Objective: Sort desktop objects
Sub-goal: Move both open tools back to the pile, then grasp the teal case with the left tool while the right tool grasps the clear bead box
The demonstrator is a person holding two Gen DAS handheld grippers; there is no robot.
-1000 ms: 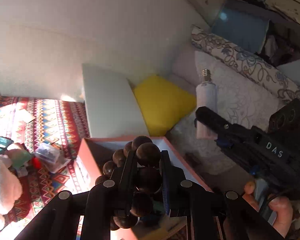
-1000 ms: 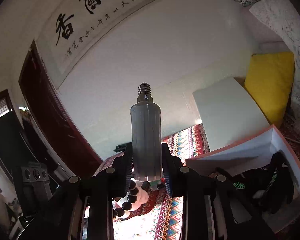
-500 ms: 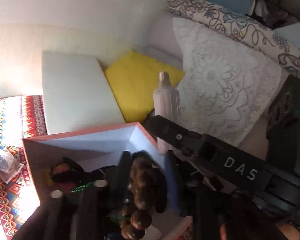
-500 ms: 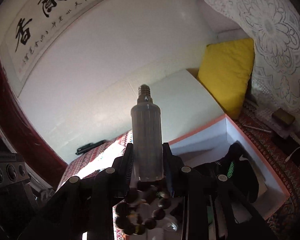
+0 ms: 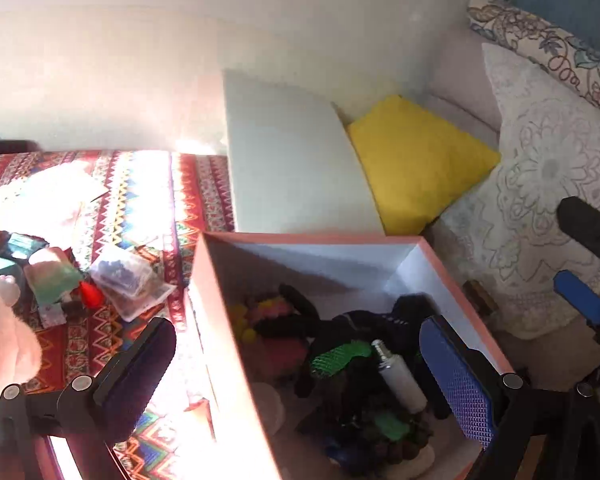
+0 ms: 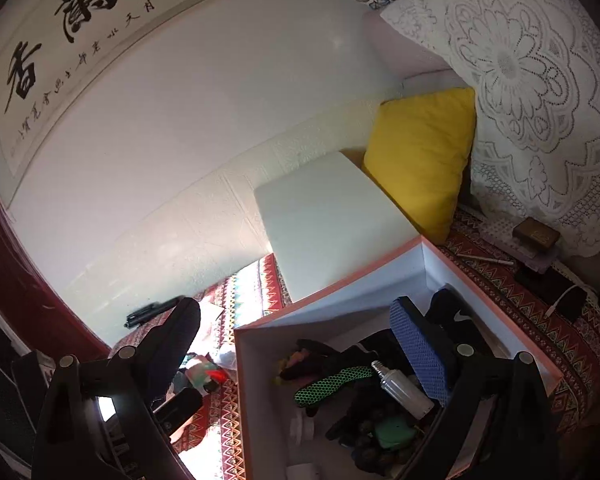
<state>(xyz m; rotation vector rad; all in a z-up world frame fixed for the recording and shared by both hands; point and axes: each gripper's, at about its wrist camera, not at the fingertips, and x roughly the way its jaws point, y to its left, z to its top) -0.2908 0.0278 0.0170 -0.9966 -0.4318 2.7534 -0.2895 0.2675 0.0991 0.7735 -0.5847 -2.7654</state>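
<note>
The pink-rimmed box [image 5: 204, 280] is seen open-topped below both hand-held grippers, its near wall running between the fingers of each. Open patterned cloth [image 5: 148, 184] lies to the left of the box's left edge, while a white slab [image 5: 292, 168] and a yellow cushion [image 5: 416, 160] stand close behind its far edge, so little free room is left on that side. A lace pillow [image 6: 532, 80] closes the right.

The left hand-held gripper [image 5: 296, 364] is spread wide and empty, one finger outside the box's left wall and the blue-padded finger [image 5: 456, 380] over the box interior. The right hand-held gripper [image 6: 300, 348] is likewise spread wide and nothing is held in it; its blue pad sits over the box.

The light bulb [image 5: 400, 376] lies tilted inside the box, just left of the left gripper's blue pad, resting on black gloves with green grips [image 5: 340, 356]. The dark bead bracelet [image 5: 396, 444] lies in the box below the bulb, near the gripper's base.

Half a second ago the bracelet was clamped in the left gripper and the bulb in the right; both have since been released into the box.

Loose items [image 5: 128, 280] are scattered on the cloth beyond the left finger.
</note>
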